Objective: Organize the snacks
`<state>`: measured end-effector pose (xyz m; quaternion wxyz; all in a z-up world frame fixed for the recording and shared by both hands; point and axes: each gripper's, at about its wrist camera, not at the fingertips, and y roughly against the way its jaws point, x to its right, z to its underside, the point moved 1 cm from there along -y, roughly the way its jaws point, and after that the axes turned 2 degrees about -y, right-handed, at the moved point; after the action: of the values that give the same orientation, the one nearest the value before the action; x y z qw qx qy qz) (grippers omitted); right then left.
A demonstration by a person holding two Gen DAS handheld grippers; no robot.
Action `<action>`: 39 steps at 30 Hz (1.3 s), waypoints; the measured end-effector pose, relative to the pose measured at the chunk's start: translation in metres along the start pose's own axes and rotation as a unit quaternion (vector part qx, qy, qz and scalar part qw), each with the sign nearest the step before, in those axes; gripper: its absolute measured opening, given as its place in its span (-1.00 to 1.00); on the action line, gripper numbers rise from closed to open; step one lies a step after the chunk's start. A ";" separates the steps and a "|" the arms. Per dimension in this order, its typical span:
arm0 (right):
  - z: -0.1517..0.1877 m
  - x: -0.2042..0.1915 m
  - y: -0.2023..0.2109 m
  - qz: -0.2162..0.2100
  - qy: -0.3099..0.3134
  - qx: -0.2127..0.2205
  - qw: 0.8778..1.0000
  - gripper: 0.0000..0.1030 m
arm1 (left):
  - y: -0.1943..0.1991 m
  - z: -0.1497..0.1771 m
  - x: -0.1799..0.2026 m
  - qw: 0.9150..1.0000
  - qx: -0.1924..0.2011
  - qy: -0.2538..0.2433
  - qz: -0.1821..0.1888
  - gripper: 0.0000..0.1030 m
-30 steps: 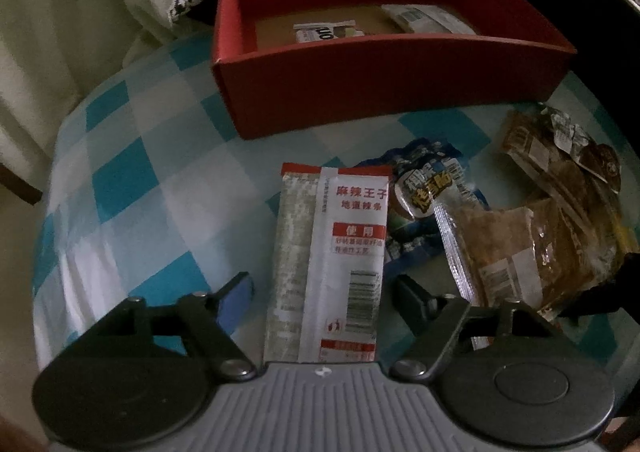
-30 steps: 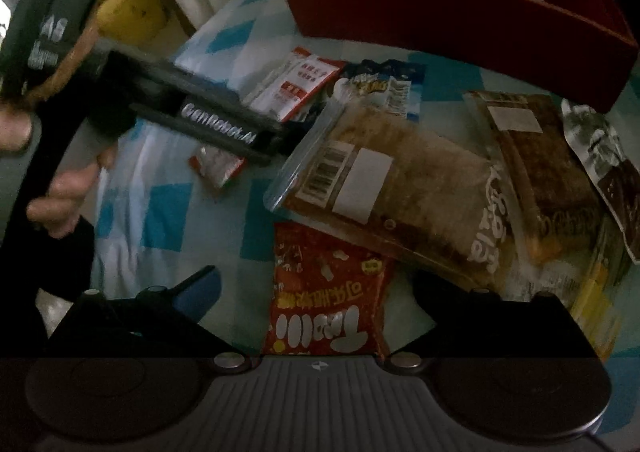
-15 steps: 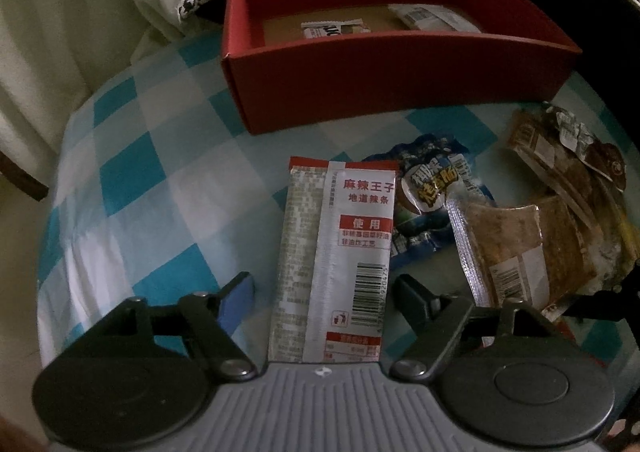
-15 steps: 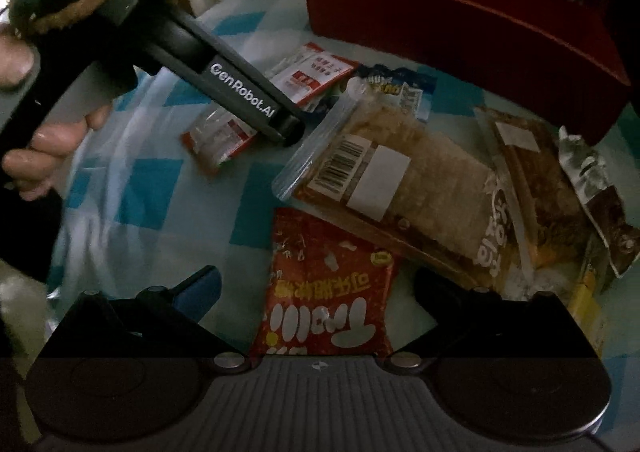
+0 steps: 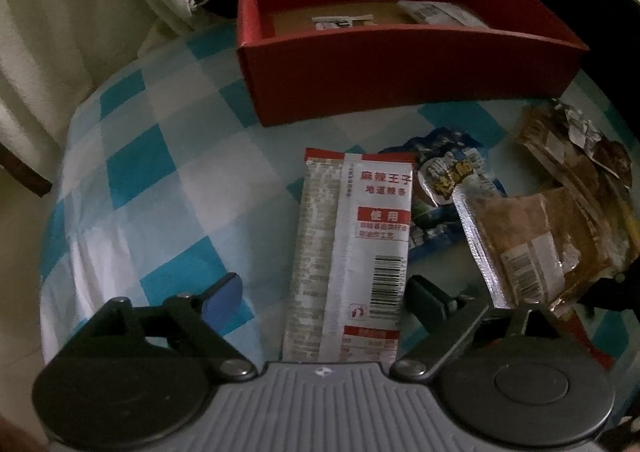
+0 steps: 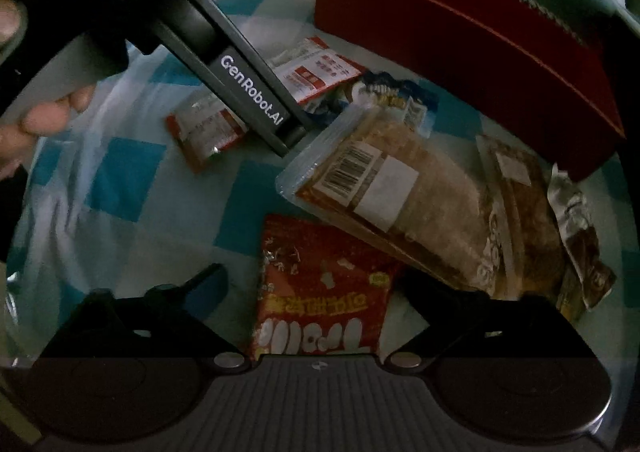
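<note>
- The left gripper (image 5: 324, 292) has just been opening; its jaws stand wide, straddling the white-and-red sachet (image 5: 352, 252), the right finger close against the packet's edge without pinching it.
- The right gripper (image 6: 316, 284) has just been closing but remains wide, the red snack packet (image 6: 320, 292) lying loose between its fingers.
- One red box (image 5: 400, 80) (two packets inside) sits beyond on the checked cloth (image 5: 152, 172).
- A hand (image 6: 36, 124) grips the left tool, angled steeply downward.
</note>
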<state>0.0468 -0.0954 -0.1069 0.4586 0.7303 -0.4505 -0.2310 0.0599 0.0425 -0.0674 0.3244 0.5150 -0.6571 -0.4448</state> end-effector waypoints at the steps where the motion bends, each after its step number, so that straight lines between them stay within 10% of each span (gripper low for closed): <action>1: -0.001 0.003 0.001 0.002 -0.006 0.001 1.000 0.65 | 0.001 0.001 -0.001 1.000 0.002 0.002 -0.001 0.53; 5: 0.000 0.019 0.007 -0.018 -0.035 0.003 0.999 0.46 | 0.009 0.002 -0.001 1.000 0.001 0.008 0.002 -0.01; 11: 0.002 0.029 0.011 -0.053 -0.073 -0.002 0.996 0.36 | 0.016 0.008 -0.014 0.999 -0.005 0.043 0.013 -0.13; 23: -0.008 0.029 0.046 -0.108 -0.097 0.046 0.988 0.29 | 0.045 0.014 -0.035 0.990 0.038 0.118 0.063 -0.20; 39: -0.013 0.065 0.051 -0.102 -0.157 0.070 0.980 0.29 | 0.019 0.011 -0.015 0.997 0.007 0.064 0.028 0.04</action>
<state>0.0658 -0.1550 -0.0509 0.3042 0.7572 -0.4554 -0.3560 0.0466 0.0607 -0.0534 0.3750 0.5260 -0.6521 -0.3968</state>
